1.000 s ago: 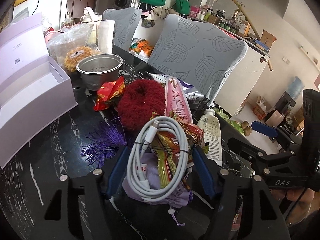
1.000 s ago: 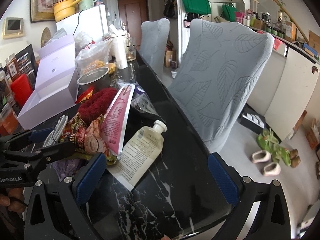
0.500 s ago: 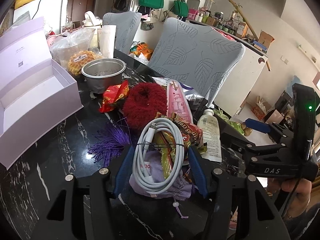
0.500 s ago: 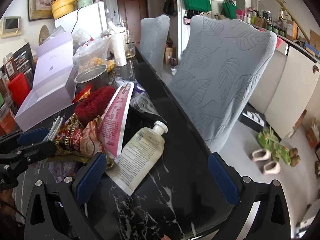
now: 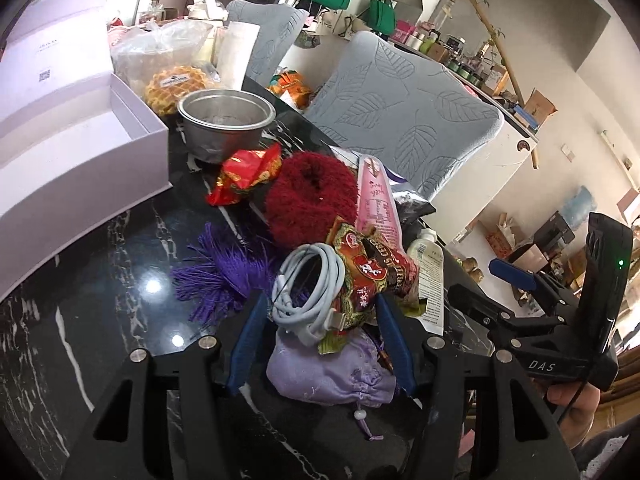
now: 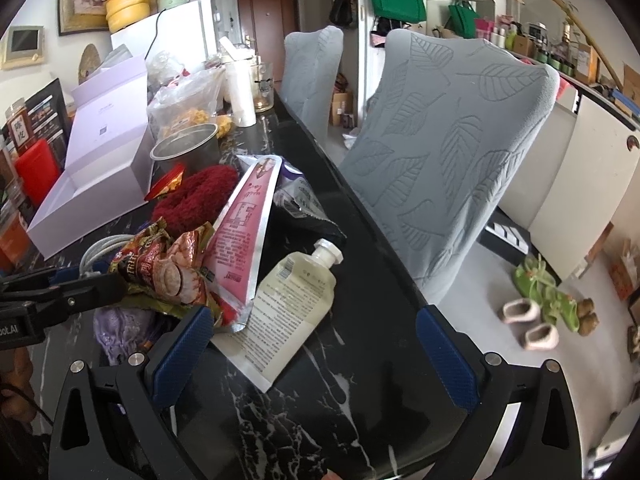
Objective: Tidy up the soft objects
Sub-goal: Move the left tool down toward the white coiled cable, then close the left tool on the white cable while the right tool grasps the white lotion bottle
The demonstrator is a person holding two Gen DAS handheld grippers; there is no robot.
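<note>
On the worktop [image 5: 100,280] my left hand-held gripper [image 5: 320,344] has just closed around the pouch [image 5: 332,372] under the cable [image 5: 308,296]; my right one [image 6: 316,344] gapes empty

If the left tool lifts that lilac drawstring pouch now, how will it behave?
The pouch looks like soft cloth, so it will probably sag and crumple. The coiled cable and snack packet resting on it may slide off.

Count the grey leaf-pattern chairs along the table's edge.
2. The nearer chair stands beside the table, level with the white pouch. The farther chair stands behind it, toward the door. More could be hidden out of frame.
</note>
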